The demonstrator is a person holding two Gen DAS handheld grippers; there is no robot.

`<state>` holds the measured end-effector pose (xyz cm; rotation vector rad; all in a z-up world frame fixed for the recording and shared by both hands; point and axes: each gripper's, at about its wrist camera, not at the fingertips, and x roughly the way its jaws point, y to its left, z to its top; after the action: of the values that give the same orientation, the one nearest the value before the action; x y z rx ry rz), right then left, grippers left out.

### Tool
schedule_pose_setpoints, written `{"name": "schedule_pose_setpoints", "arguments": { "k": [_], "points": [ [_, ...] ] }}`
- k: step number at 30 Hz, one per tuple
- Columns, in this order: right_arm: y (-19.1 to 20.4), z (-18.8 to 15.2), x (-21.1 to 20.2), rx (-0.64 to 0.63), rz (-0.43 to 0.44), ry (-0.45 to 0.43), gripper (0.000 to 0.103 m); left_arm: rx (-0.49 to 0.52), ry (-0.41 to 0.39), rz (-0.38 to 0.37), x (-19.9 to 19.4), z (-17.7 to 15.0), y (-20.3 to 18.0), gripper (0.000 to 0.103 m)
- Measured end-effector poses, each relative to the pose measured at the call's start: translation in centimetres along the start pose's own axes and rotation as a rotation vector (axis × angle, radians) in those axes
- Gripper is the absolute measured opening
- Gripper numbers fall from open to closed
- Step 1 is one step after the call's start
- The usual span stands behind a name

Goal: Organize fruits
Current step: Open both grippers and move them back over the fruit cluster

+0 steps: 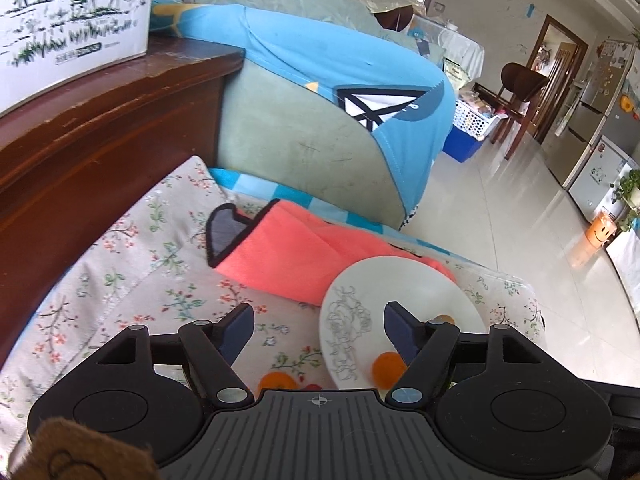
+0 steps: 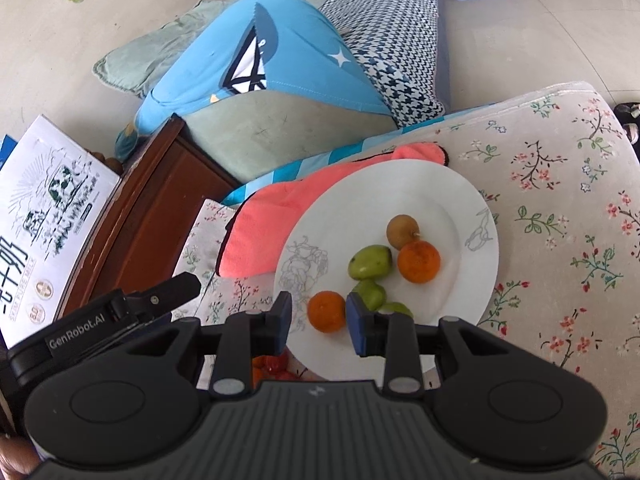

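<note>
A white plate (image 2: 452, 200) with a line-drawn flower lies on a floral cloth. On it are two oranges (image 2: 419, 261), a brown round fruit (image 2: 402, 231) and three green fruits (image 2: 370, 262). My right gripper (image 2: 319, 320) hovers over the plate's near edge, jaws a little apart. The nearer orange (image 2: 326, 311) lies just past its tips, untouched by the pads. My left gripper (image 1: 318, 322) stands open and empty over the plate's (image 1: 400, 276) left rim. An orange (image 1: 385, 369) lies on the plate by the right finger. Another orange (image 1: 276, 381) lies on the cloth.
A pink towel (image 2: 272, 216) lies partly under the plate's far side. Red fruit (image 2: 272, 363) shows under my right gripper. A dark wooden ledge (image 1: 100, 128) carries a milk carton box (image 1: 72, 20) at the left. Blue and green bedding (image 1: 320, 80) is piled behind.
</note>
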<state>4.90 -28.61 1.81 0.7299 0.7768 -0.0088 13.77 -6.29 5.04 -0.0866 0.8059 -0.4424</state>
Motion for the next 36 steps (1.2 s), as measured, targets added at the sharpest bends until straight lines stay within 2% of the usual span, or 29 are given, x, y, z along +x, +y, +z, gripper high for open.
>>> {"name": "schedule_pose_setpoints", "arguments": {
  "k": [5,11,22,31,36],
  "points": [
    [0.6,-1.0,-0.3,-0.042,0.011,0.025,0.032,0.0,0.004,0.018,-1.2,-0.2,1.2,0.073],
    [0.6,-2.5,-0.5,-0.036,0.018,0.068,0.032,0.018,0.032,0.037,-1.8,-1.4,2.8,0.073],
    [0.0,-4.1,0.5,0.076,0.009,0.126,0.032,-0.02,0.174,0.022,0.1,-4.1,5.2,0.073],
    [0.8,-4.3,2.4,0.089,-0.042,0.144,0.032,0.051,0.228,0.03,1.8,-5.9,4.8,0.073],
    [0.9,-4.5,3.1,0.091,-0.067,0.15,0.032,0.112,0.212,0.037,2.1,-6.5,4.2,0.073]
  ]
}}
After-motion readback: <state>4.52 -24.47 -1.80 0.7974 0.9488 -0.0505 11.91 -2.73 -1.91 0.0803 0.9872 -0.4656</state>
